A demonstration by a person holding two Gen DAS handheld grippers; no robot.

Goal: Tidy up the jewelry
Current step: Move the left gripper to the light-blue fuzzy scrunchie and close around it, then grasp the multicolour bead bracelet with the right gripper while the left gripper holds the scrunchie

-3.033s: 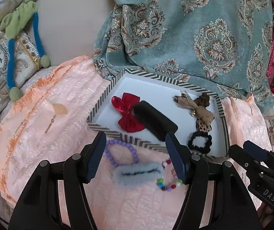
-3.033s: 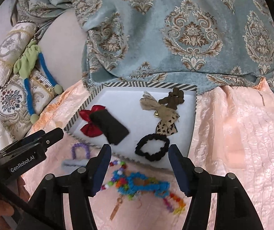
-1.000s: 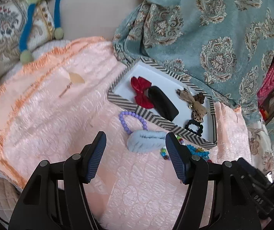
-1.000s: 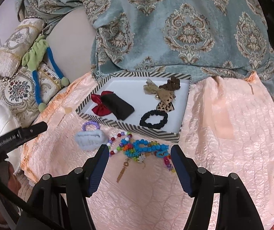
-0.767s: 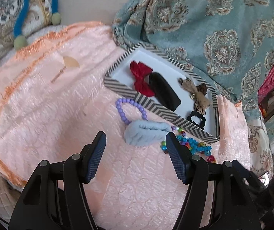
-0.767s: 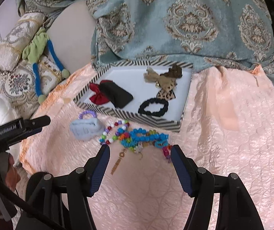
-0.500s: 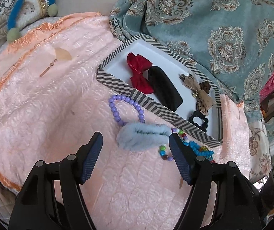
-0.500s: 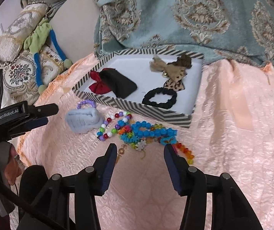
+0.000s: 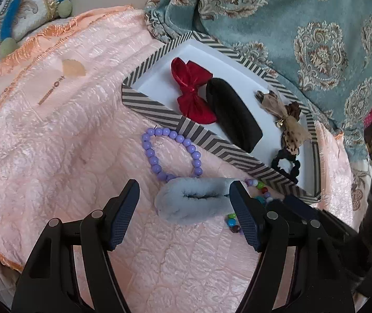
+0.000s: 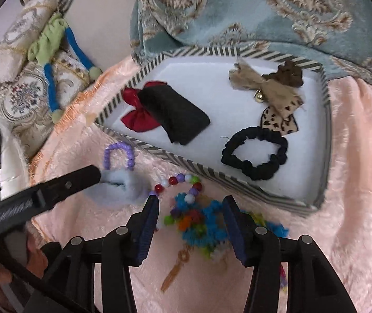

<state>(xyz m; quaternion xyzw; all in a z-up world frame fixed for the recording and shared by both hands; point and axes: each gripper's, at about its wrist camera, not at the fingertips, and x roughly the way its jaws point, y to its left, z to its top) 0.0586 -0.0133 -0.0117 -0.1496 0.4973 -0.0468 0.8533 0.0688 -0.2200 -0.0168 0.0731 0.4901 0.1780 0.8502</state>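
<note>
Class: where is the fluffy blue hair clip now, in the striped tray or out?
Out. The fluffy blue hair clip lies on the pink quilt, outside the striped tray.

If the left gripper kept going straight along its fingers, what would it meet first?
Most likely the fluffy light-blue hair clip, which lies between the open jaws of the left gripper on the pink bedspread; depth is hard to judge.

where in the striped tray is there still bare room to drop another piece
Inside the striped tray, the white floor is bare along the back between the red bow and the tan bow, and in the middle between the black clip and the black scrunchie. The right side is crowded.
</note>
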